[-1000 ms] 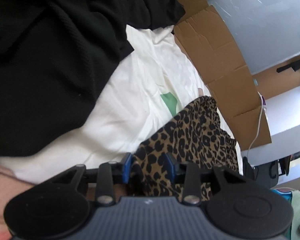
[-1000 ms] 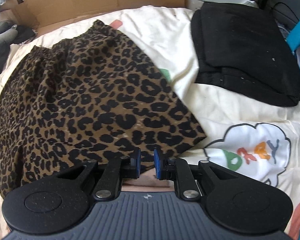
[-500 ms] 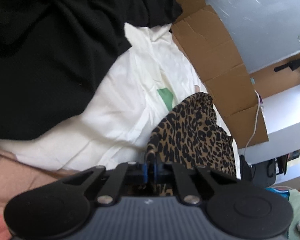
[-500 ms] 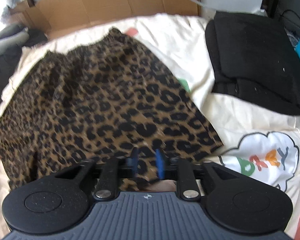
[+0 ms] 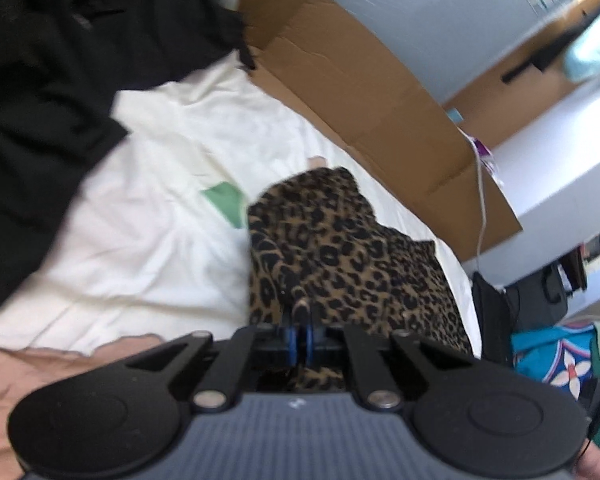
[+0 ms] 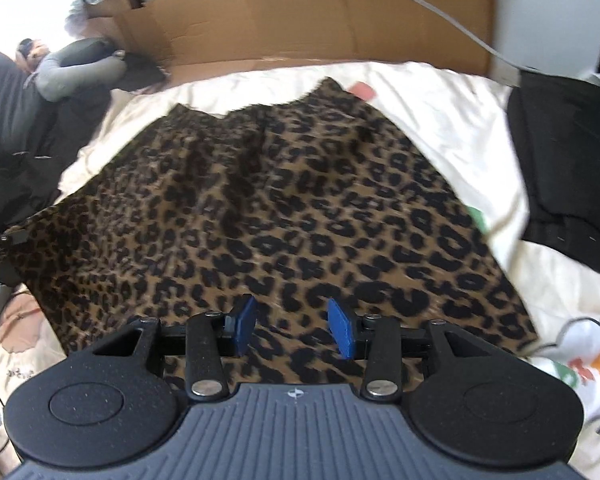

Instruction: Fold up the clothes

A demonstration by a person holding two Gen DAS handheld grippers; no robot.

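Note:
A leopard-print garment (image 6: pixel 284 220) lies spread on the cream bedsheet (image 6: pixel 452 120). In the left wrist view the same leopard garment (image 5: pixel 340 252) has its near edge pulled up into a ridge, and my left gripper (image 5: pixel 299 336) is shut on that edge, blue pads pinching a fold of cloth. My right gripper (image 6: pixel 296 328) hovers over the garment's near hem with its jaws opening; the blue pads stand apart and press on nothing, the cloth lying flat beneath them.
A folded black garment (image 6: pixel 572 168) lies at the right on the sheet. A heap of black clothes (image 5: pixel 40 80) fills the left. Flattened cardboard (image 6: pixel 300 12) lines the far side, with a white cable (image 6: pixel 440 12) across it. Printed cloth (image 6: pixel 580 372) lies at the lower right.
My left gripper closed on the leopard garment's edge and lifted it, bunching the cloth. My right gripper opened its jaws and moved in over the garment's hem.

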